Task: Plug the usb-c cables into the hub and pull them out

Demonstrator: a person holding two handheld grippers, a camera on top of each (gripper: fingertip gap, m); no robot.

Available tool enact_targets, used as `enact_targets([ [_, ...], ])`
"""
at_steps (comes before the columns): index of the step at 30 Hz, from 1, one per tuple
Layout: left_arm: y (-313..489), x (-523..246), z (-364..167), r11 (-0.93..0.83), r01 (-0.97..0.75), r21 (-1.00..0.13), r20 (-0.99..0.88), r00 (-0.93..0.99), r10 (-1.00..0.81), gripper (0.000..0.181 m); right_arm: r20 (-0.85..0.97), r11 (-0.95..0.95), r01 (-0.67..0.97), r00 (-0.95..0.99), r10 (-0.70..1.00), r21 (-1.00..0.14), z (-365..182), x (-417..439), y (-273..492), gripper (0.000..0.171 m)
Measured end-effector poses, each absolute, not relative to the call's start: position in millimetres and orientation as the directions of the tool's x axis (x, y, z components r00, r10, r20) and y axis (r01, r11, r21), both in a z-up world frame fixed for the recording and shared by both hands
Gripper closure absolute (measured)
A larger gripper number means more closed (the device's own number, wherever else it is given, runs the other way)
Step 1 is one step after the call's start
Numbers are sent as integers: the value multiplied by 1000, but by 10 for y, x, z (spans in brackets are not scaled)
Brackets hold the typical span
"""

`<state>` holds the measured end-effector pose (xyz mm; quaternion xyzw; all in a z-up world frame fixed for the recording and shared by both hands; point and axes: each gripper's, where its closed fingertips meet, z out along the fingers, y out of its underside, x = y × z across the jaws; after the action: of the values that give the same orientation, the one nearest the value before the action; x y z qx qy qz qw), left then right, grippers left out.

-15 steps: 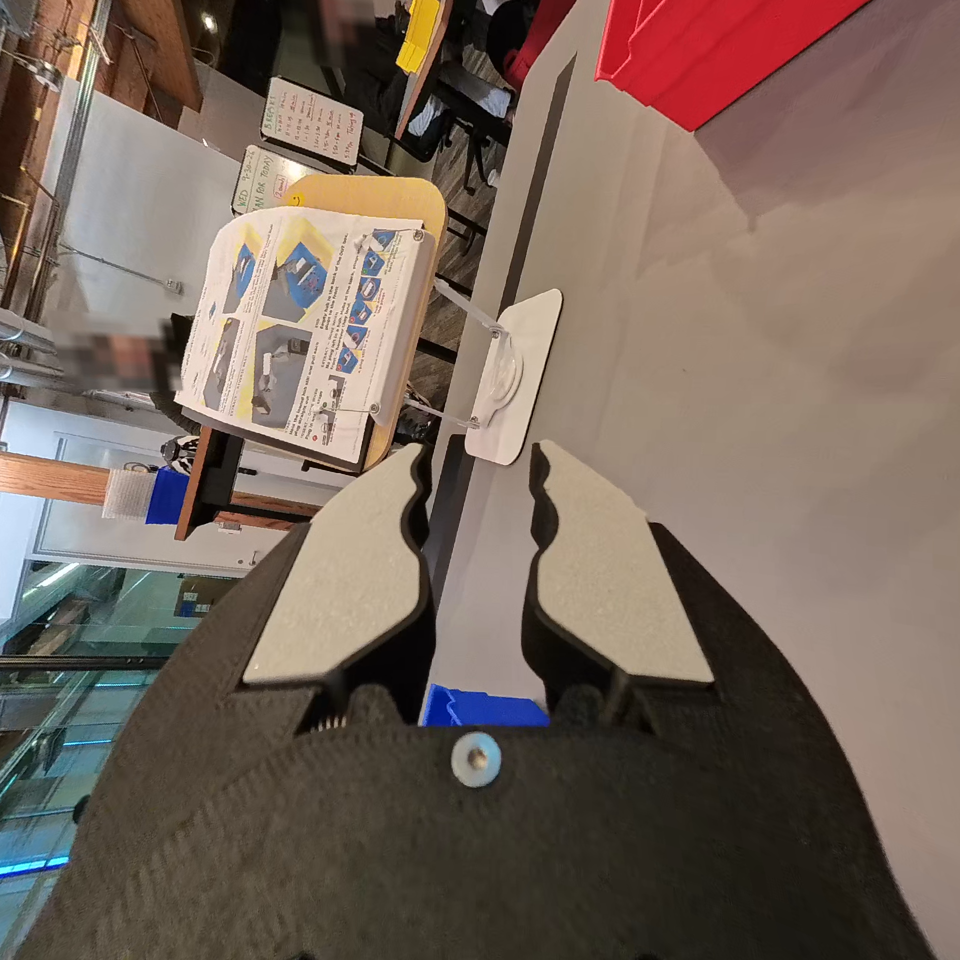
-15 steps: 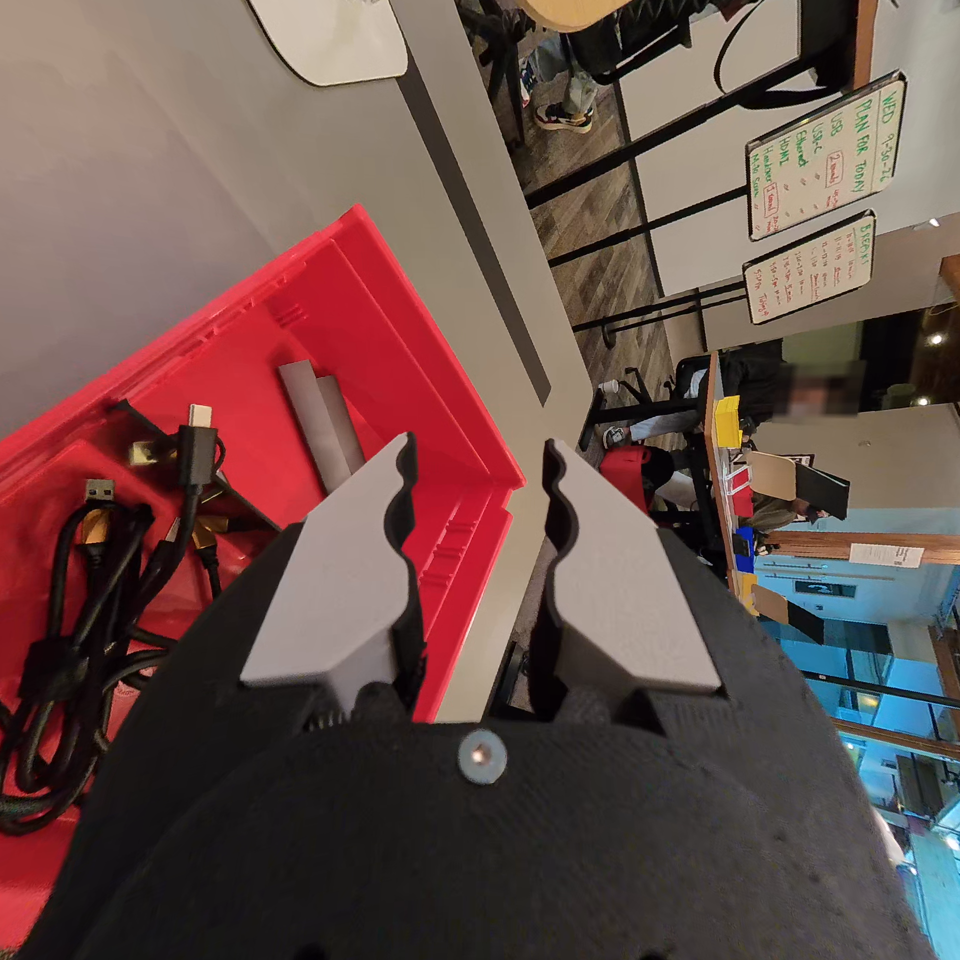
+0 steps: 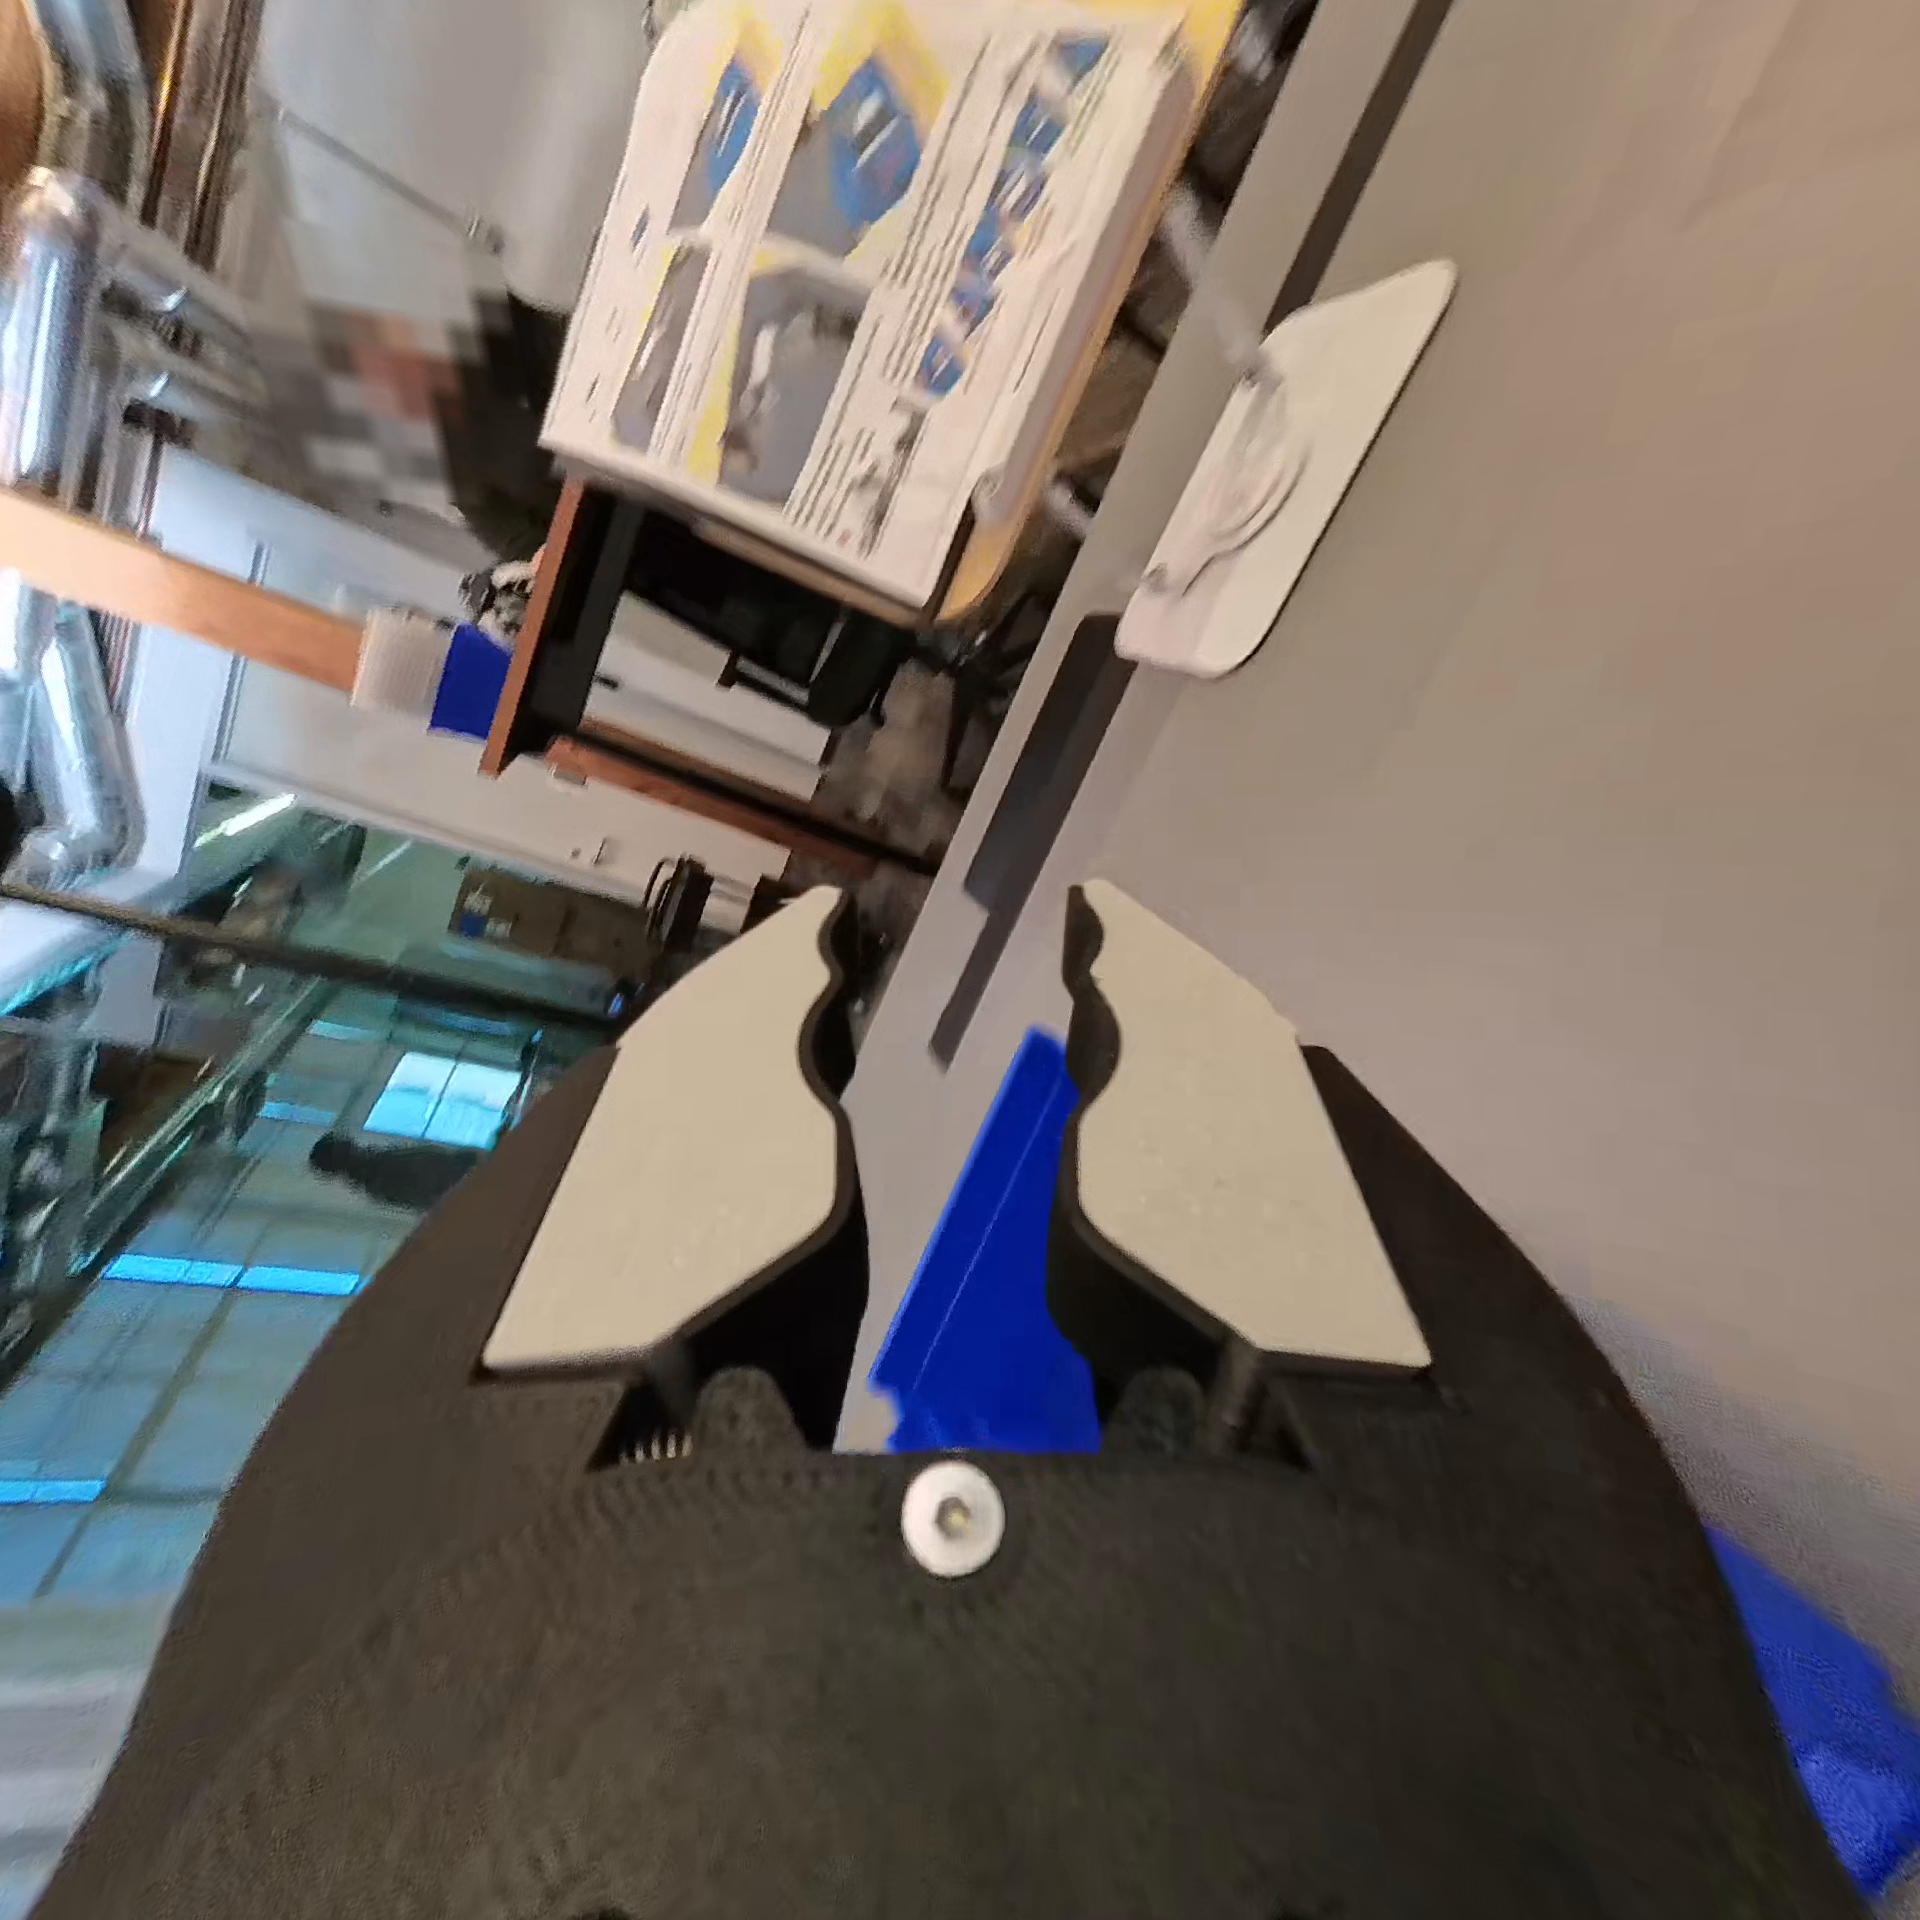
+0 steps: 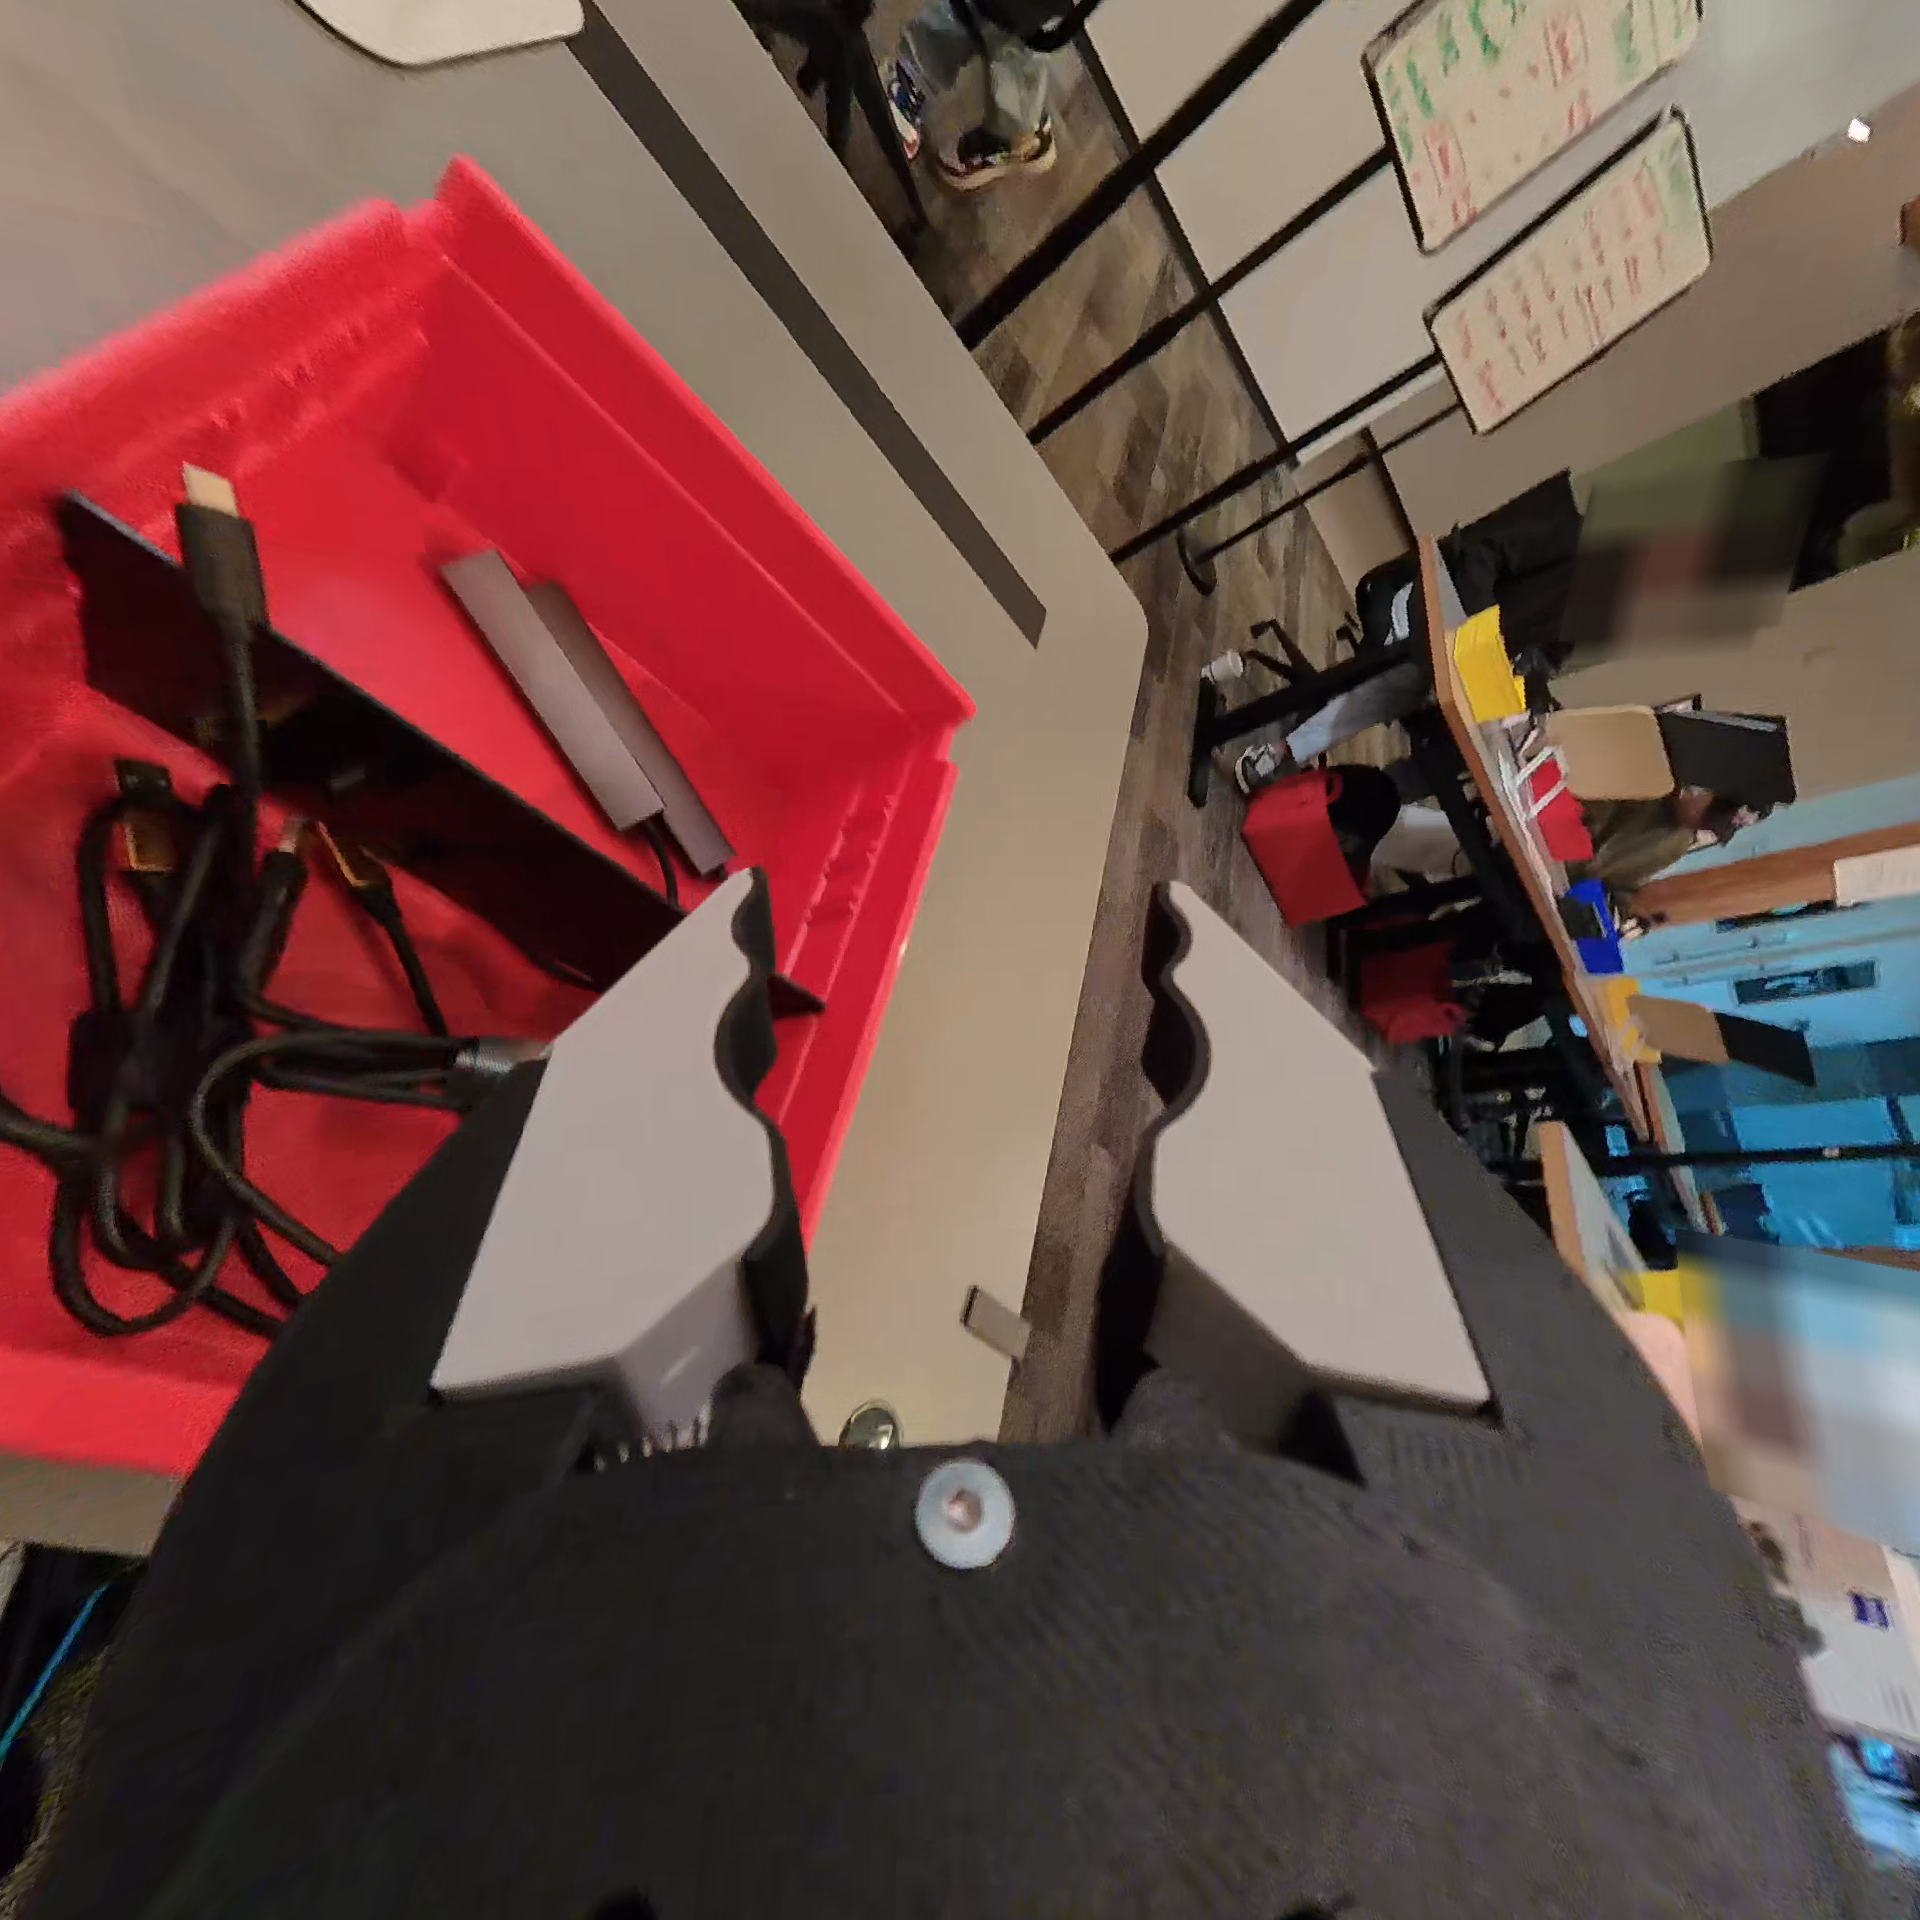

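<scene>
Nothing plugged yet: black braided usb-c cables (image 4: 177,1049) and slim grey hub (image 4: 551,691) lie untouched in red plastic bin (image 4: 644,499); right claw (image 4: 961,914) and left claw (image 3: 956,914) both open, empty.

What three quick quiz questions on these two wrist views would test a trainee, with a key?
1. True or false: the right claw grips a cable.
2. What colour is the bin holding the black cables?
3. The grey hubs lie: A) on the table, B) inside the bin, C) in the left claw.

Key: 1 false, it is open and empty. 2 red. 3 B.
</scene>
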<state>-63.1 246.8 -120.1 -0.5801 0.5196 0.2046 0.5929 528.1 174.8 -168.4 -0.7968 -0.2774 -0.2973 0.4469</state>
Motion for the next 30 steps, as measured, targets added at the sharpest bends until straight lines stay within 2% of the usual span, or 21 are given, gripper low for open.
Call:
enact_targets([
  [7, 2542, -1917, -1324, -85, -879, -470, -843, 475, -252, 134, 547, -514, 530, 826, 135, -674, -1942, 5668, 1505, 82],
  [15, 2332, -2910, -1805, -418, -742, -524, -736, 641, -215, 115, 329, -576, 350, 933, 144, -738, -2390, 5728, 1443, 69],
  [18, 2254, -3041, -1970, -482, -699, -529, -707, 677, -206, 110, 272, -585, 322, 946, 175, -744, -2516, 5635, 1451, 68],
  [26, 2141, -3209, -2516, -598, -613, -516, -606, 755, -251, 100, 272, -635, 353, 936, 226, -687, -2823, 5528, 1492, 73],
  [30, 2102, -3225, -2757, -643, -577, -504, -552, 788, -274, 105, 277, -657, 365, 931, 239, -660, -2961, 5506, 1512, 82],
])
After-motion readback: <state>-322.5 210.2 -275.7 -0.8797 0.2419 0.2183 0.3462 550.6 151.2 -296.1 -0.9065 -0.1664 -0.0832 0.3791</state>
